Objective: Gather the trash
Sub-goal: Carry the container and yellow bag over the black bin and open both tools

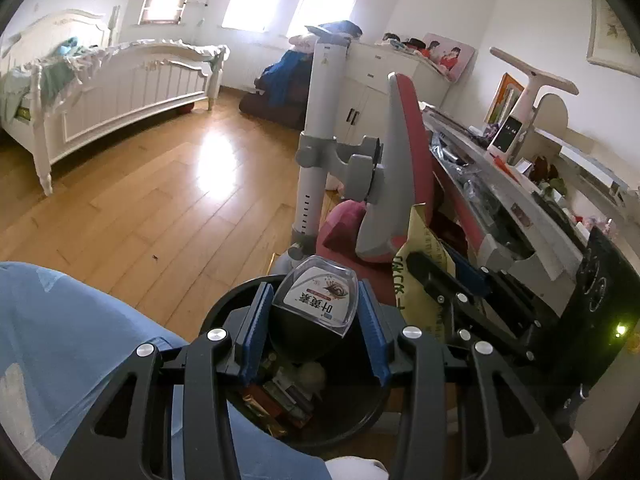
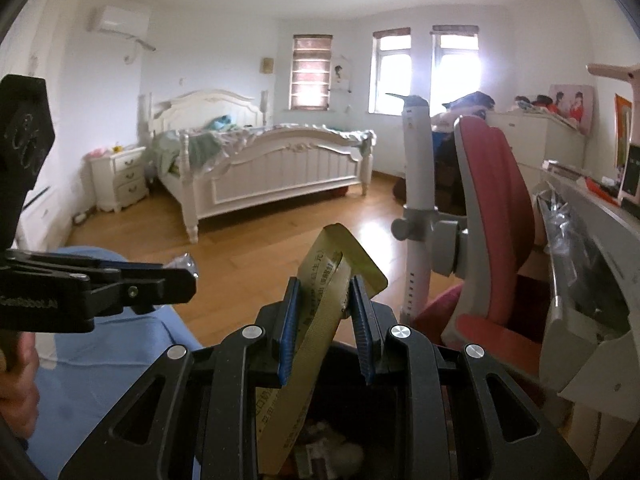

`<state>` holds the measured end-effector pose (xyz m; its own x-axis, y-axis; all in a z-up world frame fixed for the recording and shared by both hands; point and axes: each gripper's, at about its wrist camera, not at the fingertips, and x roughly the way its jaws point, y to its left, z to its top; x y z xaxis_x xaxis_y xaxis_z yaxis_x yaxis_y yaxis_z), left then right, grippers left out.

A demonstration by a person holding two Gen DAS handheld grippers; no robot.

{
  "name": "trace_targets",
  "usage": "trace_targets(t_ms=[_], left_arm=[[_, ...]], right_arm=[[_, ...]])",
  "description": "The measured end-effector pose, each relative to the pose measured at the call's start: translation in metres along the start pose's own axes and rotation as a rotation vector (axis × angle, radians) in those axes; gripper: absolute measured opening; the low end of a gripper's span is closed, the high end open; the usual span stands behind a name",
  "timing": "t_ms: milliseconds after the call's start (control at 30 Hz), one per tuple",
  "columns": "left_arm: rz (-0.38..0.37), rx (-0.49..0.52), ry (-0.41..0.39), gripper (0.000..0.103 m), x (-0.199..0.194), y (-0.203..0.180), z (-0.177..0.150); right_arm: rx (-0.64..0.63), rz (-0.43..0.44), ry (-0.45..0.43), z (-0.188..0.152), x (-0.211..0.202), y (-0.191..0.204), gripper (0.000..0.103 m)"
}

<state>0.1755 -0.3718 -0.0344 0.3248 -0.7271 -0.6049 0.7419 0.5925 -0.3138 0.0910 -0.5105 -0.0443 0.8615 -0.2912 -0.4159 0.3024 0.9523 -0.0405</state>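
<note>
My left gripper (image 1: 316, 316) sits low in the centre of the left wrist view, its blue pads (image 1: 253, 328) pressed against both sides of a clear plastic blister pack (image 1: 318, 298) with a white printed label, held directly over the black trash bin (image 1: 216, 312). The bin's rim curves out from behind my fingers at lower centre; most of its mouth is hidden by the linkage, and I can only make out a jumble of wrappers and a pale crumpled lump (image 1: 310, 374) inside, too dim to name. My right gripper (image 2: 330, 328) fills the bottom centre of the right wrist view, jaws narrowed onto a yellow-olive packaging bag (image 2: 316, 320) printed with text; the bag runs down between the pads and its lower end sinks into the dark bin opening (image 2: 360, 392) below, where the trash is blurred. That same bag appears in the left wrist view at centre right (image 1: 416, 280), with the right gripper's black body crossing in front of it, so how the bag is held cannot be read from there. In the right wrist view my left gripper shows side-on at the left edge (image 2: 176, 278), only a sliver of clear plastic showing at its tip. A blue-clad leg (image 1: 60, 340) fills the lower left, cut off by the frame. A red chair (image 2: 496, 208) stands at right, beside a cluttered desk (image 1: 520, 216) whose contents blur together, and a white bed (image 2: 280, 164) sits in the upper left beyond the wooden floor (image 1: 160, 200).
</note>
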Motion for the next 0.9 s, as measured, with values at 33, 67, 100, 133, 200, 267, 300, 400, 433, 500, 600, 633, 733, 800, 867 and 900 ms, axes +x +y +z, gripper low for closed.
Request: trace_targets(t_ms=[33, 67, 100, 133, 200, 267, 300, 400, 433, 500, 600, 633, 733, 800, 867, 900], left_arm=[[0.002, 0.0, 0.004, 0.043, 0.003, 0.0, 0.0], [0.003, 0.0, 0.008, 0.043, 0.006, 0.0, 0.001], [0.005, 0.001, 0.012, 0.043, 0.008, -0.001, 0.001], [0.006, 0.002, 0.015, 0.043, 0.011, -0.001, 0.001], [0.005, 0.003, 0.021, 0.043, 0.016, -0.002, 0.001], [0.004, 0.004, 0.028, 0.043, 0.02, -0.003, 0.002], [0.003, 0.005, 0.03, 0.043, 0.021, -0.003, 0.002], [0.001, 0.008, 0.036, 0.044, 0.026, -0.003, 0.004], [0.004, 0.013, 0.039, 0.044, 0.028, -0.004, 0.004], [0.027, 0.025, 0.037, 0.063, 0.028, -0.005, 0.006], [0.069, 0.04, -0.004, 0.092, 0.023, -0.005, 0.007], [0.073, 0.05, -0.014, 0.092, 0.02, -0.006, 0.007], [0.08, 0.063, -0.01, 0.097, 0.012, -0.006, 0.007], [0.096, 0.069, -0.024, 0.098, 0.004, -0.007, 0.006], [0.12, 0.08, -0.031, 0.098, -0.008, -0.008, 0.004], [0.132, 0.08, -0.031, 0.098, -0.012, -0.008, 0.003]], right_arm=[[0.001, 0.001, 0.003, -0.001, 0.004, -0.002, 0.026], [0.002, 0.001, 0.004, -0.001, 0.006, -0.002, 0.026], [0.001, 0.001, 0.004, -0.001, 0.003, 0.002, 0.026], [0.002, 0.001, 0.004, -0.002, 0.004, 0.001, 0.026], [0.003, 0.0, 0.007, -0.002, 0.008, -0.001, 0.026], [0.003, -0.002, 0.01, -0.002, 0.01, -0.002, 0.026], [0.004, -0.004, 0.012, -0.002, 0.011, -0.003, 0.026], [0.002, -0.013, 0.028, -0.003, 0.017, -0.005, 0.029], [-0.001, -0.018, 0.034, -0.003, 0.018, -0.004, 0.032], [-0.005, -0.036, 0.035, -0.003, 0.02, -0.003, 0.072], [0.006, -0.038, 0.015, -0.003, 0.016, -0.005, 0.077], [0.001, -0.043, 0.012, -0.004, 0.015, -0.004, 0.077], [-0.007, -0.037, -0.005, -0.003, 0.006, -0.001, 0.077], [-0.012, -0.031, -0.015, -0.002, -0.001, 0.003, 0.078], [-0.011, -0.021, -0.022, -0.001, -0.01, 0.009, 0.085], [-0.003, -0.006, -0.03, 0.0, -0.017, 0.014, 0.09]])
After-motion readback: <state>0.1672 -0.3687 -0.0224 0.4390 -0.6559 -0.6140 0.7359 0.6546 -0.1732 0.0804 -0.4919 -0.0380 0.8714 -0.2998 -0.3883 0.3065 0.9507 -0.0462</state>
